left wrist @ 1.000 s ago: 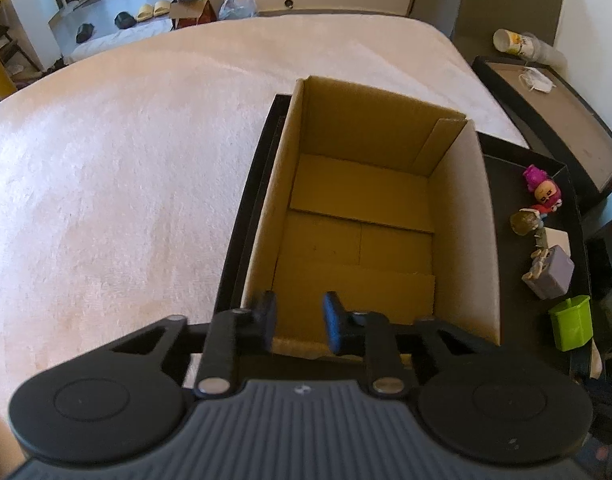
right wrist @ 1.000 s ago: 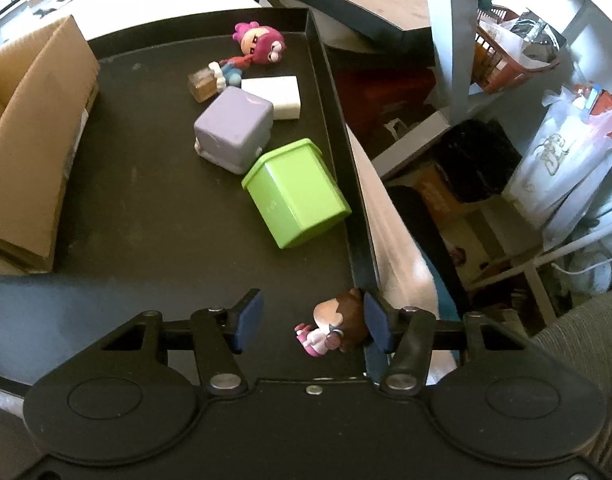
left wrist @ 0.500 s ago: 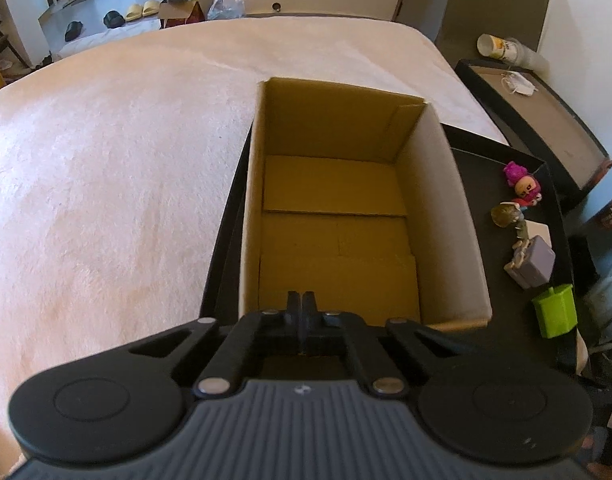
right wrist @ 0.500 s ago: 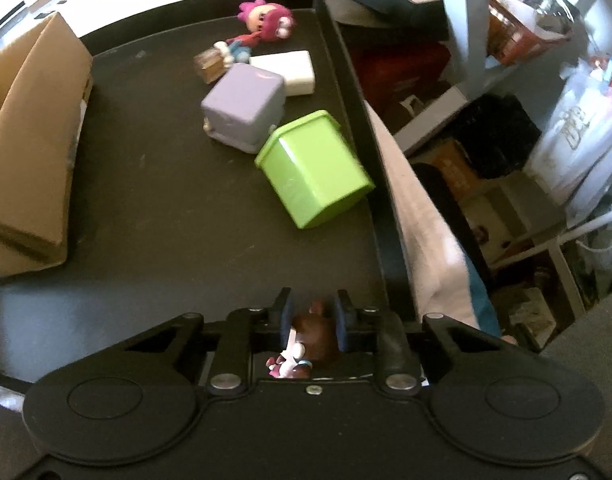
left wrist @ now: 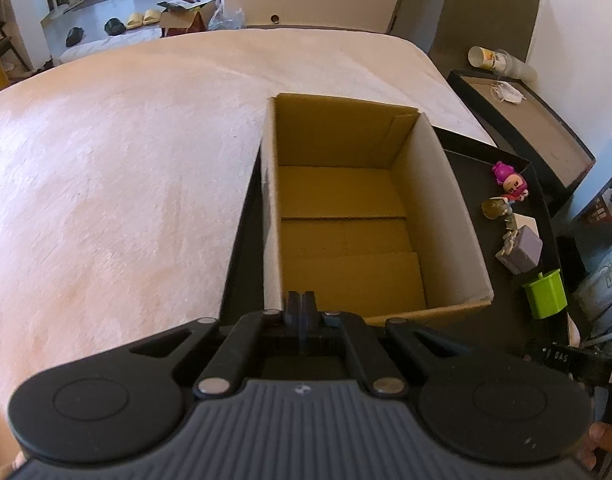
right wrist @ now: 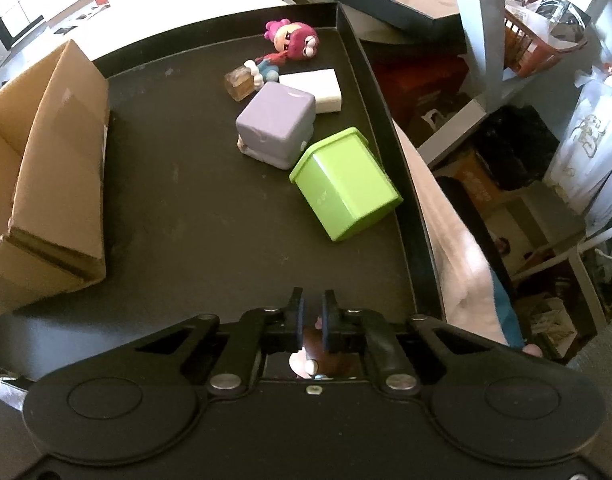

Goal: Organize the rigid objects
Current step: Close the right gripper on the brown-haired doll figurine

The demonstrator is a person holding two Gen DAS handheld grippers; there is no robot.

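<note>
An open cardboard box (left wrist: 346,216) stands empty on a black tray (right wrist: 177,208). My left gripper (left wrist: 300,300) is shut and empty over the box's near edge. My right gripper (right wrist: 313,308) is shut on a small brown-haired figurine (right wrist: 306,350), mostly hidden between the fingers, above the tray's near right part. On the tray lie a green cube container (right wrist: 344,188), a purple cube (right wrist: 275,124), a white block (right wrist: 316,88), a pink-haired doll (right wrist: 293,42) and a small amber bottle (right wrist: 239,84). They also show in the left wrist view, right of the box.
The tray lies on a cream bedspread (left wrist: 117,168). A second black tray (left wrist: 526,124) with a white mask sits beyond. Right of the tray's rim (right wrist: 410,208) is floor clutter: bags, a red basket (right wrist: 534,40), shelving legs.
My left gripper closed empty and rose back above the box. My right gripper closed on the brown-haired figurine and lifted it off the tray.
</note>
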